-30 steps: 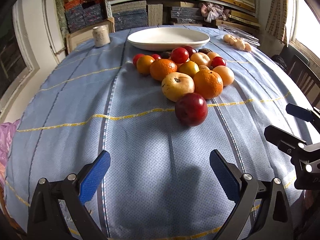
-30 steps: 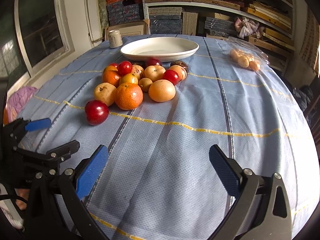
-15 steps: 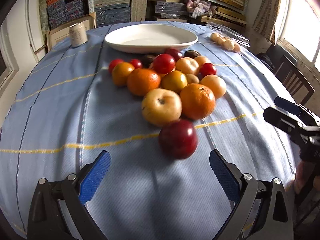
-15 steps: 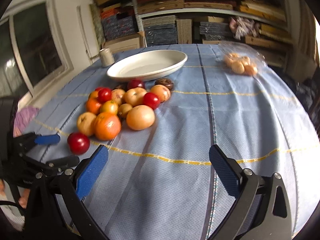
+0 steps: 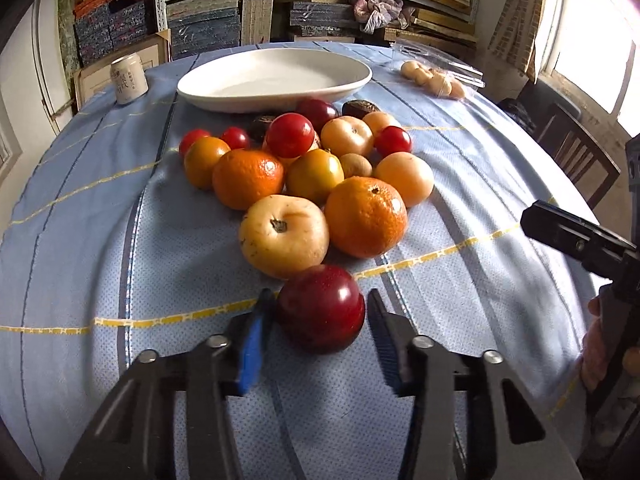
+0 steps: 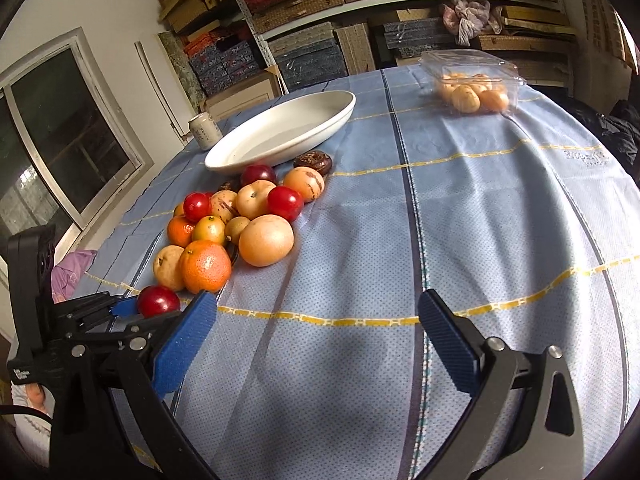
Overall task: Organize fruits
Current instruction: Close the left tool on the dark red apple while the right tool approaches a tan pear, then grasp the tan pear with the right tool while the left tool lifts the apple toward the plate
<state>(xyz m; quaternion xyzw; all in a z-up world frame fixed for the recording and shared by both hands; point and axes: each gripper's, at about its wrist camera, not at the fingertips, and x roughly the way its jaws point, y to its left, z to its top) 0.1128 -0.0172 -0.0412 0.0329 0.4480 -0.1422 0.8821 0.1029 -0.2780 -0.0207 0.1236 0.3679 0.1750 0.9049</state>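
Left wrist view: your left gripper (image 5: 320, 314) has just been closing; its blue pads now flank the dark red plum (image 5: 321, 307), seemingly touching.

Right wrist view: your right gripper (image 6: 318, 326) gapes wide, empty, the fruit pile (image 6: 240, 220) ahead-left.

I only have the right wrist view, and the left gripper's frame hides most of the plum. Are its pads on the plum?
Observer: The left gripper's jaws have just been closing with the plum between them. Both pads look to be against its sides, and it sits on the cloth.
Operator: Does it touch other fruit?
Observer: It sits right against the pale yellow fruit behind it. I can't tell if they touch.
Operator: Anything off the table's right side?
Observer: A dark wooden chair stands close to the table edge.
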